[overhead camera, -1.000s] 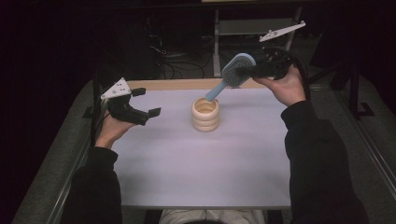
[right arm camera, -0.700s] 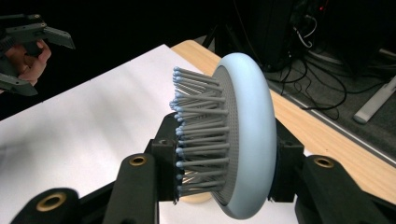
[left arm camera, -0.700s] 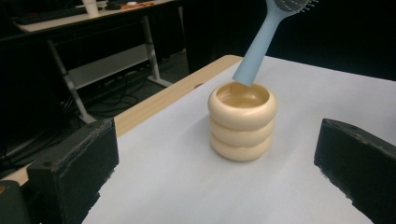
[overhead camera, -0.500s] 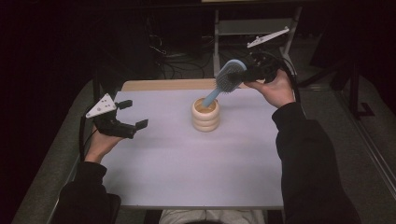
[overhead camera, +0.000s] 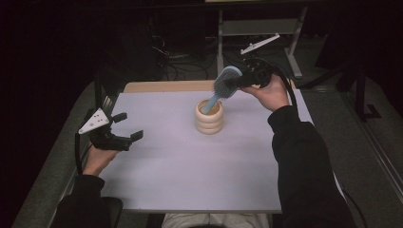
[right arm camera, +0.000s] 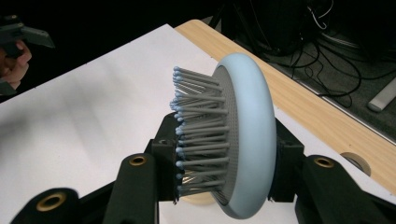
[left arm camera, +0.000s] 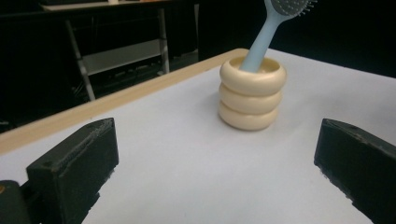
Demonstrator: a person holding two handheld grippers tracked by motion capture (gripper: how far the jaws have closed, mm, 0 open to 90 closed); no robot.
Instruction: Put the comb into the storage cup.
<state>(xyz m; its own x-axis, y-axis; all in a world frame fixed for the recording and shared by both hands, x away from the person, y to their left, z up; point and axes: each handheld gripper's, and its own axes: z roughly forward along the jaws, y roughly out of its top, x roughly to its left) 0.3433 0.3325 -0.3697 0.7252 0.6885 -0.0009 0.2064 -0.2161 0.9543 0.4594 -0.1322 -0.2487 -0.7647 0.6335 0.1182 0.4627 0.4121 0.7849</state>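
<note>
The right gripper [overhead camera: 248, 78], upper middle of the high view, clamps the pale blue plastic hairbrush [overhead camera: 225, 83] by its head, handle slanting down-left into the cream ribbed cup [overhead camera: 209, 117].

The person wears black long sleeves [overhead camera: 304, 156]. The left gripper [overhead camera: 124, 127] is black, with blocky jaws, a pale grey three-cornered plate dotted with small marks, and a dark trailing cable. The right gripper [right arm camera: 224, 163] is black with brass-coloured round fittings.
</note>
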